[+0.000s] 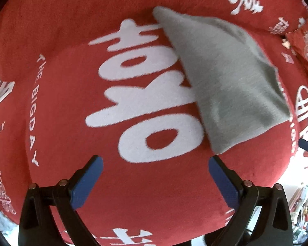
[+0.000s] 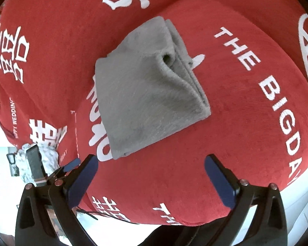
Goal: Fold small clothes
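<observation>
A small grey garment [image 1: 225, 78] lies folded into a compact rectangle on a red cloth-covered surface [image 1: 51, 41]. In the right wrist view the grey garment [image 2: 147, 94] shows stacked layers along its right edge and a small pucker near the top. My left gripper [image 1: 156, 164] is open and empty, its blue-padded fingers [image 1: 88, 182] just short of the garment's near corner. My right gripper [image 2: 152, 164] is open and empty, just below the garment's near edge.
The red cloth [image 2: 246, 123] bears large white characters and "THE BIGDAY" lettering. The left gripper's body with a patterned white sleeve [image 2: 39, 162] shows at the cloth's left edge. The surface's front edge [image 2: 174, 223] drops to a pale floor. Cluttered shelves [image 1: 303, 211] stand at the right.
</observation>
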Tool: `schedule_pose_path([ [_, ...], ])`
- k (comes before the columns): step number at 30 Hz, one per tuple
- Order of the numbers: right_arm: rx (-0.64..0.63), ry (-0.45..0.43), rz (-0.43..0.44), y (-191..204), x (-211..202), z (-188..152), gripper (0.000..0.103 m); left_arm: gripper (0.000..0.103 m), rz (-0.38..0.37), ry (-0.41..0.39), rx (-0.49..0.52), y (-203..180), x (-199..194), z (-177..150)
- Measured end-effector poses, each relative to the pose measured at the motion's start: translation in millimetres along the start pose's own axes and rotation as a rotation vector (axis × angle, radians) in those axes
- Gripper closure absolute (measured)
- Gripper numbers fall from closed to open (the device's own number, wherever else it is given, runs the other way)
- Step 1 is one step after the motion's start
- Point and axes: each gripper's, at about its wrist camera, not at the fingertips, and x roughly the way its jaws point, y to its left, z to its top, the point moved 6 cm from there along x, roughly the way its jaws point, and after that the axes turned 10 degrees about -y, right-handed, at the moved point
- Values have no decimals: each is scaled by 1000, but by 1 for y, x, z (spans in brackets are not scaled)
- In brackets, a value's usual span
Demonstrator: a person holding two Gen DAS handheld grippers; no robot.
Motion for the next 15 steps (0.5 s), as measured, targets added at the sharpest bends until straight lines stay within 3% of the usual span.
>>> schedule_pose_path([
  [6,7,36,-8,-8,7,10,0,0,-34,46,-77,4,8,-1],
  [11,-8,71,-2,-15,18,39,0,0,-37,11,-179,0,3,26],
  [15,-56,71,8,-12,20,75,0,0,-50,-36,-204,-10,5,58],
])
